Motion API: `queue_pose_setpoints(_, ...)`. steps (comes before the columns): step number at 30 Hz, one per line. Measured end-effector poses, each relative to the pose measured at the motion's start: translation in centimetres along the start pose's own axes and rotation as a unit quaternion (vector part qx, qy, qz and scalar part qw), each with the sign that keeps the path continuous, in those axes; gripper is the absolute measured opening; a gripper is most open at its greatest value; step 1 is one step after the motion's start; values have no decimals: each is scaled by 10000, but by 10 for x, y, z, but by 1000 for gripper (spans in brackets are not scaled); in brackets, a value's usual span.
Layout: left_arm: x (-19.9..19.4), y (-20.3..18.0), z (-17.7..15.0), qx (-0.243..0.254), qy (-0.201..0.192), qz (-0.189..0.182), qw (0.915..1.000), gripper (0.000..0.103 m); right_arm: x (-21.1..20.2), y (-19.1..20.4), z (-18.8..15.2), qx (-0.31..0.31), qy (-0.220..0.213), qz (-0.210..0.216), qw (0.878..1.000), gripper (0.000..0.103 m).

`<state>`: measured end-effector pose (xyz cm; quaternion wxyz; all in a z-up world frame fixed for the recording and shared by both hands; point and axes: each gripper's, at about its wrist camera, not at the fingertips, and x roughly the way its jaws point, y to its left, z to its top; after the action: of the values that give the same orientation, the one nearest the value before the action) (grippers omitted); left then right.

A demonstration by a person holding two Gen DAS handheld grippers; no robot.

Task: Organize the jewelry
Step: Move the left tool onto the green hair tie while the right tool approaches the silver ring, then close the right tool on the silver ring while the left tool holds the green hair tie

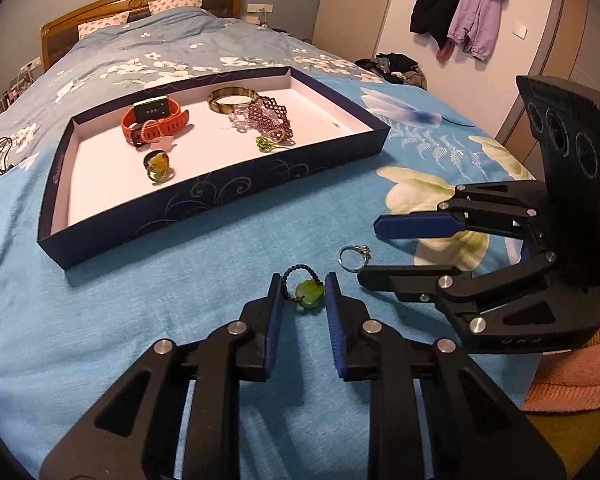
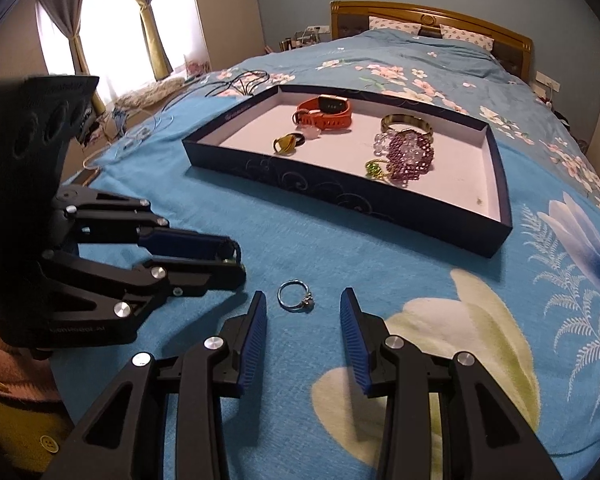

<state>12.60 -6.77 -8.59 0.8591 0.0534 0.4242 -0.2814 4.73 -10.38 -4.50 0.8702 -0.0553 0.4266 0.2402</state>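
The left tool (image 1: 300, 286) brackets the green ring (image 1: 309, 293), pads not yet closed. The right tool (image 2: 303, 309) gapes around the silver ring (image 2: 296, 296). Both rings lie on the bed (image 1: 180, 340); soft bedding could let them slip under closing pads.

The left gripper (image 1: 302, 294) is low over the bed, fingers spread apart, pads (image 1: 275, 312) facing inward. The right gripper (image 2: 303, 312) is just beside it, angled toward it, its fingers also spread wide.
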Motion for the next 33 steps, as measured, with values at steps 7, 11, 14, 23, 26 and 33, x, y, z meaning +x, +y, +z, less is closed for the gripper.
queue_pose_setpoints(7, -5, 9, -1, -127, -79, 43, 9999, 21, 4, 10, 0, -212, 83, -147, 9996, 31)
queue_pose_setpoints(11, -7, 13, -2, -191, -112, 51, 9997, 21, 5, 11, 2, -222, 83, -182, 9996, 17)
queue_pose_setpoints(14, -8, 15, -3, -228, -137, 48, 9996, 21, 5, 11, 2, -235, 78, -178, 9995, 4)
queue_pose_setpoints(23, -11, 16, -4, -262, -199, 59, 9994, 21, 4, 10, 2, -201, 38, -190, 9996, 3)
queue_pose_setpoints(26, -12, 18, -4, -283, -221, 69, 9993, 21, 1, 9, 2, -173, -26, -177, 9997, 3)
queue_pose_setpoints(33, -15, 19, -4, -313, -269, 108, 9991, 21, -9, 2, 3, -25, -251, -123, 9996, 3)
